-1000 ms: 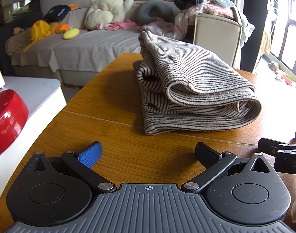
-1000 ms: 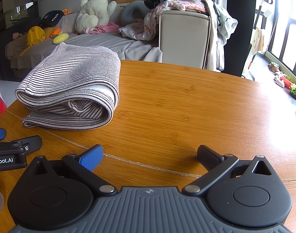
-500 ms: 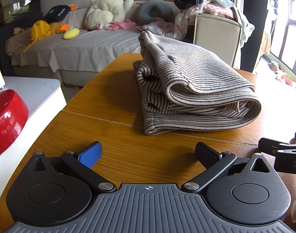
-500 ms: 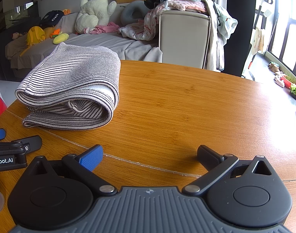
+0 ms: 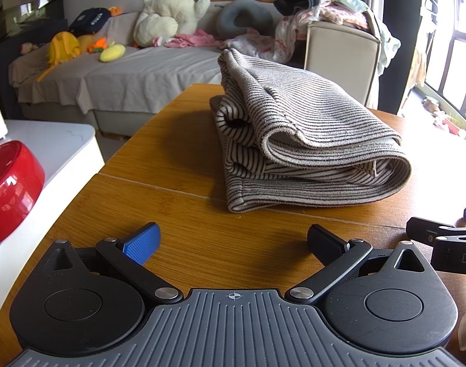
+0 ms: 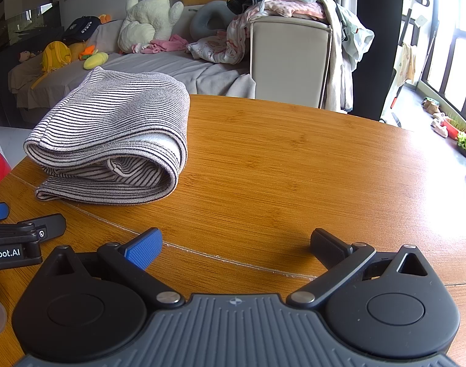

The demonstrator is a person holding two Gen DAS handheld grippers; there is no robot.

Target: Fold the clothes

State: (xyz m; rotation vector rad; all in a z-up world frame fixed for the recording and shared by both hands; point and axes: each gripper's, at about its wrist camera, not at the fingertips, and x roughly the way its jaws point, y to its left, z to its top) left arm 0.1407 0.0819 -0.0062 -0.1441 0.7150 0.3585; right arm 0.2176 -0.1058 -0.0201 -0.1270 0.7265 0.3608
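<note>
A grey and white striped garment (image 5: 300, 140) lies folded in a thick bundle on the round wooden table (image 5: 171, 159). It also shows in the right wrist view (image 6: 116, 140), to the left. My left gripper (image 5: 233, 241) is open and empty, low over the table in front of the garment. My right gripper (image 6: 236, 244) is open and empty, over bare wood to the right of the garment. Each gripper's fingers show at the edge of the other's view.
A red bowl (image 5: 9, 189) sits on a white side table (image 5: 58, 143) at the left. A sofa (image 5: 135, 70) with soft toys and a beige armchair (image 6: 291, 61) piled with clothes stand behind the table. Bright windows are at the right.
</note>
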